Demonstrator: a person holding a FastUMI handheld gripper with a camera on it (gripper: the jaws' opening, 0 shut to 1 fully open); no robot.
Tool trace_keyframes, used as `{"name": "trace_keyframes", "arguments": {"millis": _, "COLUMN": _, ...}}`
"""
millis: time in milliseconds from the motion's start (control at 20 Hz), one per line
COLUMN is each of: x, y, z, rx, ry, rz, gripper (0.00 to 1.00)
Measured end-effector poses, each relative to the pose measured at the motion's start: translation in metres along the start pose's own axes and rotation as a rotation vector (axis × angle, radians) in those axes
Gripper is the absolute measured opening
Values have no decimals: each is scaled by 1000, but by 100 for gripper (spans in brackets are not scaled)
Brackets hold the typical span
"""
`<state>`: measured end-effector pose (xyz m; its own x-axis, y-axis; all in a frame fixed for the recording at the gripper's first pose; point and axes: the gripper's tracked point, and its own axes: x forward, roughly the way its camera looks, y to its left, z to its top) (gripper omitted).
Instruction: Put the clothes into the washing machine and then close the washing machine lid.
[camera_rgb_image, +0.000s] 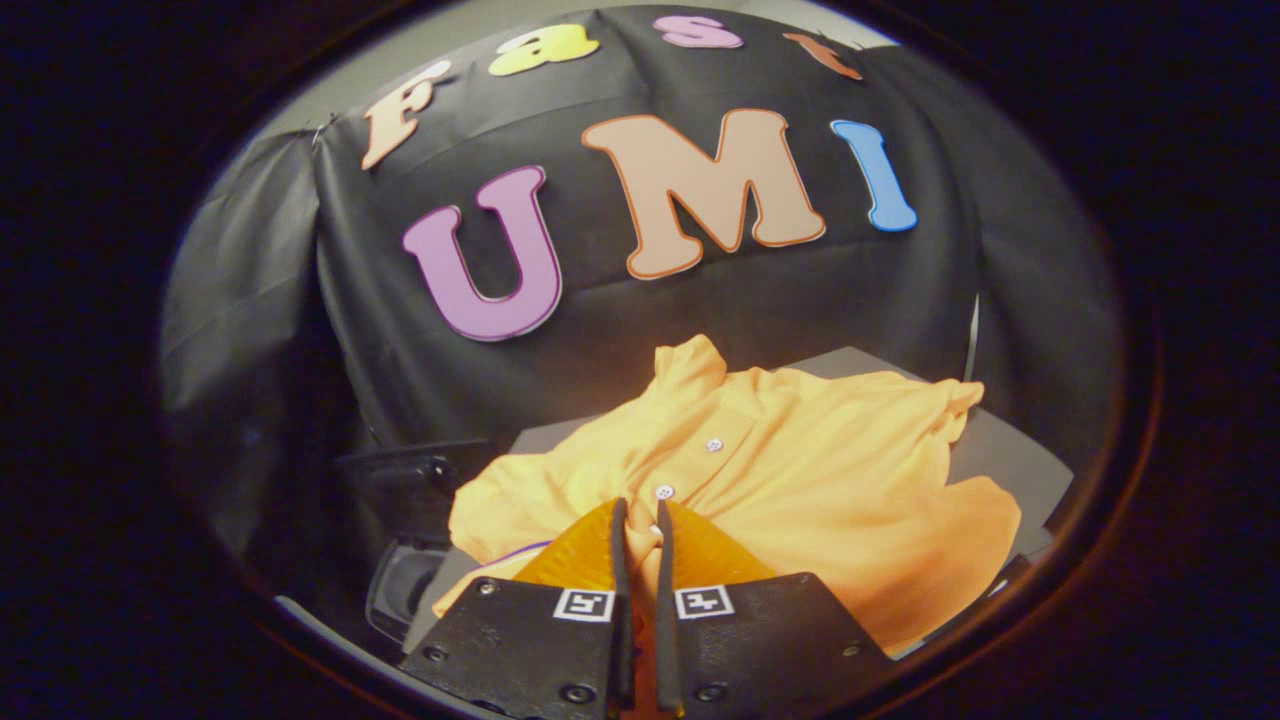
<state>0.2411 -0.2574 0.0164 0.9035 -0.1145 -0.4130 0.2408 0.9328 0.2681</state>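
Right between the nearly closed fingers of the gripper (640, 530) is a fold of the orange shirt (800, 470), pinched near its button placket, with the rest spread over a grey surface (1010, 460). It looks light, soft and floppy, so I'd guess it'll drape and drag, and a bunched middle grab beats an edge. Left of the shirt sits the dark washing machine (410, 540), opening looking uncovered.

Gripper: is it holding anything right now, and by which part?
The gripper is shut on the orange shirt, pinching a fold of cloth at the button strip, just below the lower of the two buttons. The rest of the shirt lies on the grey surface.
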Motion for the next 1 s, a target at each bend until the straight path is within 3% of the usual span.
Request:
{"name": "trace_keyframes", "arguments": {"millis": 200, "x": 1, "y": 40, "z": -2, "rx": -55, "ry": -2, "rz": 9, "gripper": 8}}
{"name": "trace_keyframes", "arguments": {"millis": 500, "x": 3, "y": 125, "z": 4, "rx": -127, "ry": -3, "rz": 102, "gripper": 8}}
{"name": "trace_keyframes", "arguments": {"millis": 1000, "x": 42, "y": 231, "z": -40, "rx": -173, "ry": 75, "rz": 185, "gripper": 8}}
